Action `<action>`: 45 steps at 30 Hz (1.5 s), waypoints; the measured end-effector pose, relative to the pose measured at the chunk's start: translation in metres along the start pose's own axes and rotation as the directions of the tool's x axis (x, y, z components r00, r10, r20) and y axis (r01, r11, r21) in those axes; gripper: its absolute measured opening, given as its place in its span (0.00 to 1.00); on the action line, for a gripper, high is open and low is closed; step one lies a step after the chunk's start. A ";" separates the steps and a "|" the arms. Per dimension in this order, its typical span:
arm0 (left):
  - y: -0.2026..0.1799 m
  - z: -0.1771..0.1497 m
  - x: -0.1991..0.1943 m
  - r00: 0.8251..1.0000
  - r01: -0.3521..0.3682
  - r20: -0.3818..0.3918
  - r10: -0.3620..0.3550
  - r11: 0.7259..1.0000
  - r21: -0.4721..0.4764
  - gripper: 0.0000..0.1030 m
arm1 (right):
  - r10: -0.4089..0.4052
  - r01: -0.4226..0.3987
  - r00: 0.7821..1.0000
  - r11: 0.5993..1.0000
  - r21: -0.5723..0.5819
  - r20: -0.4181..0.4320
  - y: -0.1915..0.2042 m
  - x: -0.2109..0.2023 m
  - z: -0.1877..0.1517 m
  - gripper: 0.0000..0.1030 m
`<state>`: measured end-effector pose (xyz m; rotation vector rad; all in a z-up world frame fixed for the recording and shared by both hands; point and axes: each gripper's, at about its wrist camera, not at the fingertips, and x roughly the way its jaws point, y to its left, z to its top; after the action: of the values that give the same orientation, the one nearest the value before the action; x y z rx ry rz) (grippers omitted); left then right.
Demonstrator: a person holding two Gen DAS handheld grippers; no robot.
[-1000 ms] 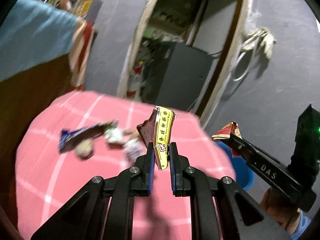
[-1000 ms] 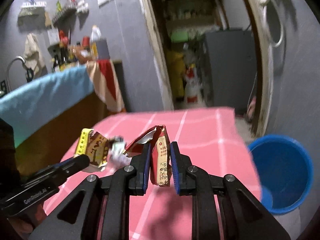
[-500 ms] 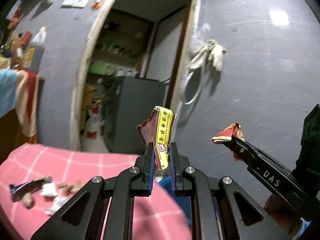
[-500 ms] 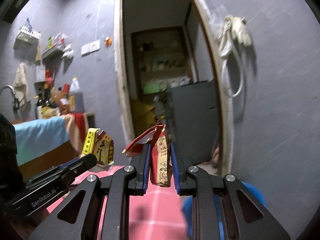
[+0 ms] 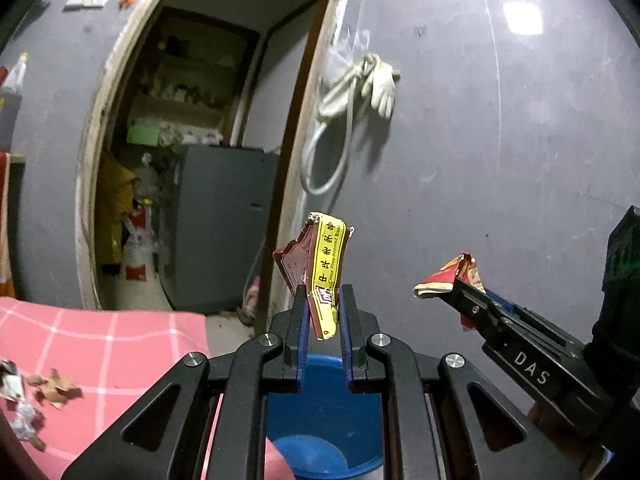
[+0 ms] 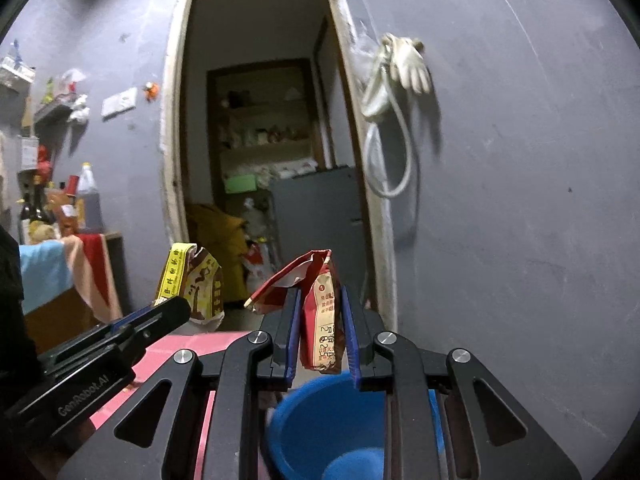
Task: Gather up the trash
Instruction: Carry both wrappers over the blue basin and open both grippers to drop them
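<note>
Between the blue-padded fingers of the left claw (image 5: pixel 322 312) stands a crumpled brown snack wrapper with a yellow printed band (image 5: pixel 320 268), pinched upright. Just below and beyond the claw sits the round blue plastic bucket (image 5: pixel 320 420). The right claw (image 6: pixel 320 320) grips a torn red foil packet (image 6: pixel 316 304), above the same bucket. Low to the left claw's left, scraps of litter (image 5: pixel 24 396) lie on the pink checked tablecloth (image 5: pixel 112 344).

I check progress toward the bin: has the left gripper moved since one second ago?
Yes. The left gripper swung right, off the pink table, to above the blue bucket.
</note>
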<state>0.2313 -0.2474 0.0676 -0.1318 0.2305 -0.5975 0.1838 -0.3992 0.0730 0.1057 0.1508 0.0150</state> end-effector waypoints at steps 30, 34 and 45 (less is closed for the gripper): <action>0.042 -0.060 0.100 0.908 -0.072 -0.418 0.006 0.987 -0.142 0.30 | -0.028 0.101 0.934 0.977 0.188 -0.356 -0.050 0.072 -0.067 0.33; 0.048 -0.055 0.086 0.921 -0.091 -0.390 0.025 0.984 -0.153 0.38 | -0.029 0.101 0.936 0.977 0.188 -0.350 -0.050 0.073 -0.066 0.40; 0.065 -0.022 0.022 0.965 -0.156 -0.235 0.117 0.975 -0.158 0.68 | -0.018 0.060 0.967 0.986 0.157 -0.255 -0.027 0.052 -0.039 0.69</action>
<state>0.2784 -0.2079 0.0306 -0.2167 0.5081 -0.4529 0.2297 -0.4207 0.0244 0.2652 0.4100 -0.0239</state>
